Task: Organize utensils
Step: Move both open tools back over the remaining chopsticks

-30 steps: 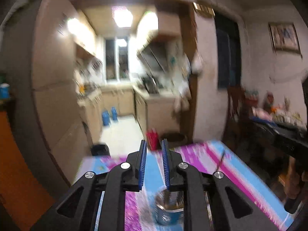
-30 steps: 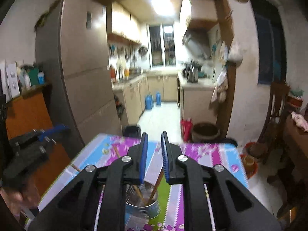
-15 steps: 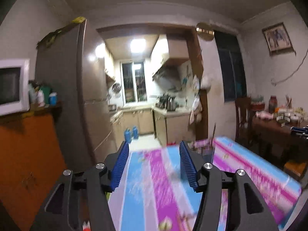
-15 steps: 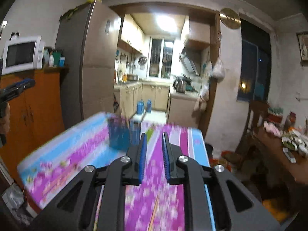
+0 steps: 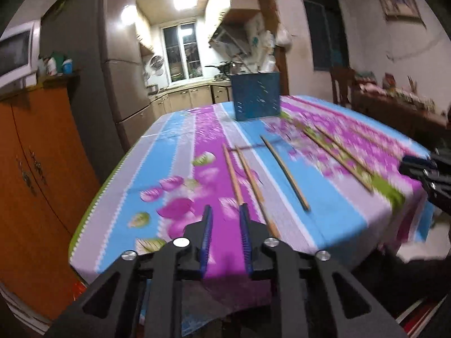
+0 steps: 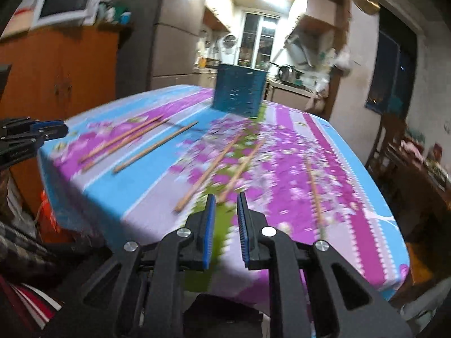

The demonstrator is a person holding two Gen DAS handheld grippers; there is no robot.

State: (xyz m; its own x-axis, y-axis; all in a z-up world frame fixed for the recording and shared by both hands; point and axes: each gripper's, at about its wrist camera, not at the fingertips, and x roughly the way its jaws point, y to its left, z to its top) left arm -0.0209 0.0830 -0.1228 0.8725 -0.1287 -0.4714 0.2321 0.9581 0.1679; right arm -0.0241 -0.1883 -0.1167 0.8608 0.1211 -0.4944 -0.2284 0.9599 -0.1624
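Note:
Several wooden chopsticks lie loose on the flowered tablecloth (image 5: 174,152): a close pair (image 5: 232,174), a single one (image 5: 284,173) and more to the right (image 5: 335,155). In the right wrist view the chopsticks (image 6: 155,148) (image 6: 208,169) fan across the cloth. A blue perforated utensil holder (image 5: 255,97) (image 6: 239,91) stands upright at the far side. My left gripper (image 5: 225,211) hovers over the near edge by the pair's near ends; its jaws are closing to a narrow gap with nothing between them. My right gripper (image 6: 225,197) is shut and empty over the near edge.
An orange cabinet (image 5: 33,169) with a microwave (image 6: 67,0) on top stands left of the table, a tall fridge (image 5: 121,84) behind it. A wooden chair (image 5: 341,84) and a cluttered side table (image 5: 394,98) are on the right. The kitchen lies beyond.
Both grippers have dropped and swung back to the table's near edge. The left jaws spread wide half a second ago and have narrowed again. The tin can seen earlier is out of view.

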